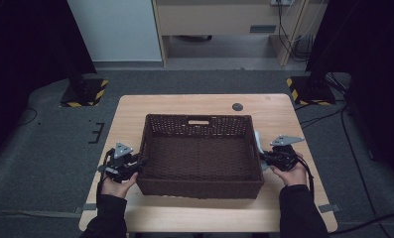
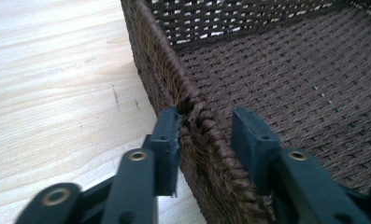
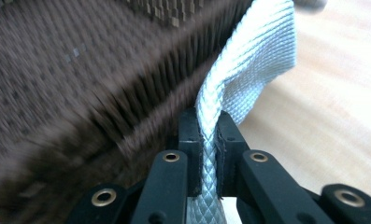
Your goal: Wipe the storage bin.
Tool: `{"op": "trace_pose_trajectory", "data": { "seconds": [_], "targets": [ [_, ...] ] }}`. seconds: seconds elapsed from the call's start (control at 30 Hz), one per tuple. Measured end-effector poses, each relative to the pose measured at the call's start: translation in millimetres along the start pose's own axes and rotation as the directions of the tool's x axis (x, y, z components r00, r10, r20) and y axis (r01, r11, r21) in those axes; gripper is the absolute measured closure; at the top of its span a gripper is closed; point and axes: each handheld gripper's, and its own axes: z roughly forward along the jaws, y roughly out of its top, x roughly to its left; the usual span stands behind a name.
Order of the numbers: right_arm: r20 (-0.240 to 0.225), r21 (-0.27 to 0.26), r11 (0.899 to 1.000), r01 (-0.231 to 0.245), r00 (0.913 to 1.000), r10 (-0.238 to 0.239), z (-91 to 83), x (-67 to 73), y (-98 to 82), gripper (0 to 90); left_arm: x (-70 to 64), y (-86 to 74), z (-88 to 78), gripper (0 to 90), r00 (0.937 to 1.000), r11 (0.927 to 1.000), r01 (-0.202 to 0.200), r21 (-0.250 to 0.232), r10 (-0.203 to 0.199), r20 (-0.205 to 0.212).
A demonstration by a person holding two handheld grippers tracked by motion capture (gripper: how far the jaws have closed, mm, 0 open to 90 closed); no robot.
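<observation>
Jaws of the left gripper (image 2: 206, 135) straddle the left rim of the woven basket (image 1: 200, 148) mid-bench, one outside touching, the inner one off the weave, so no grip. The right gripper (image 3: 207, 140) pinches the white strap (image 3: 248, 60) at the basket's right wall. Basket's long axis runs between both hands.

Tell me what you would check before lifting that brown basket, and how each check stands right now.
1. Right gripper clamped on the white strap: ok.
2. Left gripper astride the rim of the basket: ok.
3. Left pads pressing the rim: not ok, the inner pad stands clear of it.
4. Basket carries no load: ok, the woven floor is bare.
5. Basket sits fully on the table: ok.
6. Strap firmly fixed to the basket wall: cannot tell.
</observation>
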Motion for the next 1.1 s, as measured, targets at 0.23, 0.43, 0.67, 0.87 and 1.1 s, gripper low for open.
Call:
{"op": "trace_pose_trajectory", "data": {
  "seconds": [0.23,0.43,0.67,0.87,1.1],
  "targets": [
    [0.005,0.11,0.994,-0.008,1.0,0.008,19.3,0.3,-10.9,84.3,-2.3,0.5,0.3,67.8,0.9996,0.9999,0.011,-0.002,-0.012,-0.024],
    [0.017,0.023,1.0,-0.014,0.9998,0.014,5.4,0.1,-3.4,84.3,-2.9,1.1,1.0,69.3,0.9991,0.9997,0.022,-0.006,-0.022,-0.037],
    [0.008,-0.104,0.994,0.017,0.9998,-0.016,-22.5,7.8,13.2,84.4,-0.6,3.6,4.2,69.5,0.9987,0.9995,0.029,-0.006,-0.03,-0.041],
    [0.013,0.016,1.0,0.003,0.9999,-0.003,0.1,2.5,0.8,84.4,2.2,5.6,6.9,69.4,0.9987,0.9993,0.035,-0.01,-0.036,-0.037],
    [0.002,0.131,0.991,-0.018,0.9998,0.018,22.6,0.5,-13.0,84.4,3.2,6.3,7.7,68.9,0.9989,0.9994,0.033,-0.011,-0.034,-0.033]
  ]
}}
